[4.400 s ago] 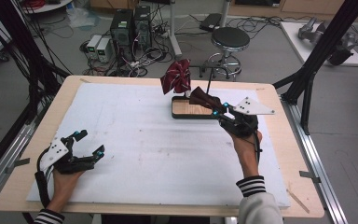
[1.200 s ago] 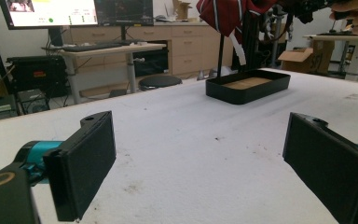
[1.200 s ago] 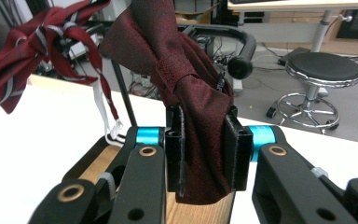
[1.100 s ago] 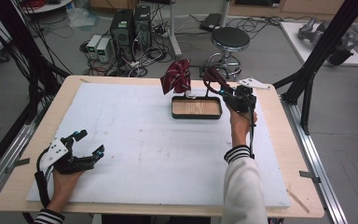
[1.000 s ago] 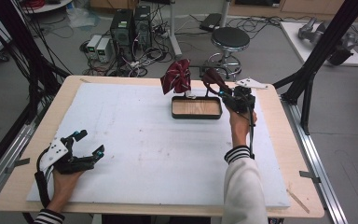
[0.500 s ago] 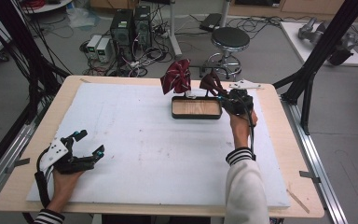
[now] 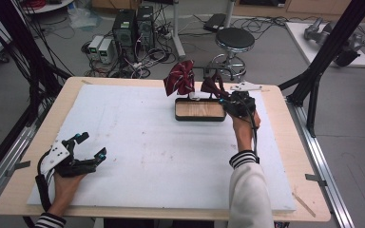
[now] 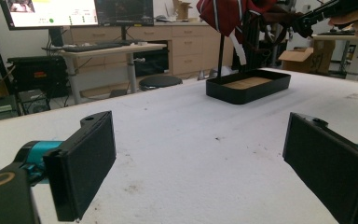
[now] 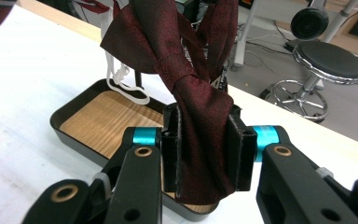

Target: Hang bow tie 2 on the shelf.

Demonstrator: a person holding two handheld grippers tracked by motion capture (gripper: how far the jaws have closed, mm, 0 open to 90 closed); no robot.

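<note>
The dark red bow tie (image 9: 200, 116) was of glossy, finely textured fabric, knotted at its middle, with one wing squeezed between two black pads and the other wing fanned out above. It hung tilted over the right end of a black tray with a wooden floor (image 9: 107, 121), near the table's far edge (image 7: 211, 86).

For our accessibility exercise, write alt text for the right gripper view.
The right gripper clamps a dark red bow tie between its black pads, above a black tray with a wooden floor on a white table. A round stool stands beyond.
</note>
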